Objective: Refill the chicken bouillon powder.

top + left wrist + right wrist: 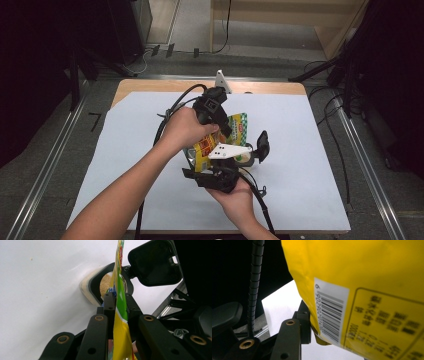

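- Left gripper (115, 298) clamped on the yellow pouch (119, 322), edge pinched flat so it hangs over the open container (105, 285) for pouring.
- Lid (155, 262) flipped back, clear of the mouth.
- Right gripper (216, 176) below, jaws around the container to steady it; can't tell if they grip.
- Left hand (182, 127) angled down from above, right hand (235, 197) low near the table (300, 150) edge.

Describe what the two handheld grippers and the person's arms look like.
Both grippers are black. The left gripper has a square black-and-white marking on its body and thick black cables looping off it. The right gripper carries a pale three-cornered plate with small dark dots, and a black cable trails from it. In the gripper views the jaw links show brass-coloured pivot rings. The forearms are bare, no sleeves.
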The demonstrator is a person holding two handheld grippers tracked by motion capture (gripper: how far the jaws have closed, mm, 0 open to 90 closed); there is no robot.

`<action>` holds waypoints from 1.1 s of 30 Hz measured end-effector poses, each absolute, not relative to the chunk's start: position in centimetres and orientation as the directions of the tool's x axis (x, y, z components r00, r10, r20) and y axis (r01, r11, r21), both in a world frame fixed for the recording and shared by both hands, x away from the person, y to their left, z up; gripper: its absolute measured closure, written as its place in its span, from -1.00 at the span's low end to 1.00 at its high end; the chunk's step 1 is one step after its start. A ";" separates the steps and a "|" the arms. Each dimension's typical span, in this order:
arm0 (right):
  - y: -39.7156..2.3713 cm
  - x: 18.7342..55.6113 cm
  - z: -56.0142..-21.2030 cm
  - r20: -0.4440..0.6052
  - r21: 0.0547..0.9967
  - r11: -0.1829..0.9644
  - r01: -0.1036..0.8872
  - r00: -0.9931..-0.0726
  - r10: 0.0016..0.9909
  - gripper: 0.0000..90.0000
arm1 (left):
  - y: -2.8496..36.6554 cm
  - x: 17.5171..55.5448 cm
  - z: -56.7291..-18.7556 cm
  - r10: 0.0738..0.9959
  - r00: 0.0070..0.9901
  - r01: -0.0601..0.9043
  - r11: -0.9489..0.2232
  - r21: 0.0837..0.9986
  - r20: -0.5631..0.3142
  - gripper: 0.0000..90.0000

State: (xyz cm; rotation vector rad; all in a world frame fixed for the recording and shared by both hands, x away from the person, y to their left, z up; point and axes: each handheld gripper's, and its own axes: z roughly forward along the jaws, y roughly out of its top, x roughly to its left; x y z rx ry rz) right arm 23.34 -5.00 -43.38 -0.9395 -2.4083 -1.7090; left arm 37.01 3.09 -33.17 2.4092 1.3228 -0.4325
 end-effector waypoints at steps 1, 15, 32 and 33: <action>-5.0 23.3 -43.4 0.366 0.844 0.210 0.494 -0.815 0.448 0.43 | 3.1 37.0 -33.2 0.742 0.516 0.852 -0.498 0.162 -0.428 0.86; -5.1 23.5 -43.3 0.374 0.838 0.214 0.502 -0.813 0.445 0.44 | 3.2 37.2 -33.4 0.738 0.513 0.852 -0.500 0.156 -0.438 0.84; -5.4 23.7 -43.0 0.376 0.836 0.215 0.505 -0.811 0.448 0.45 | 3.1 37.3 -33.2 0.735 0.515 0.851 -0.499 0.163 -0.440 0.83; -5.4 23.7 -42.9 0.374 0.837 0.214 0.504 -0.812 0.448 0.45 | 3.1 37.3 -33.1 0.735 0.515 0.851 -0.499 0.162 -0.441 0.83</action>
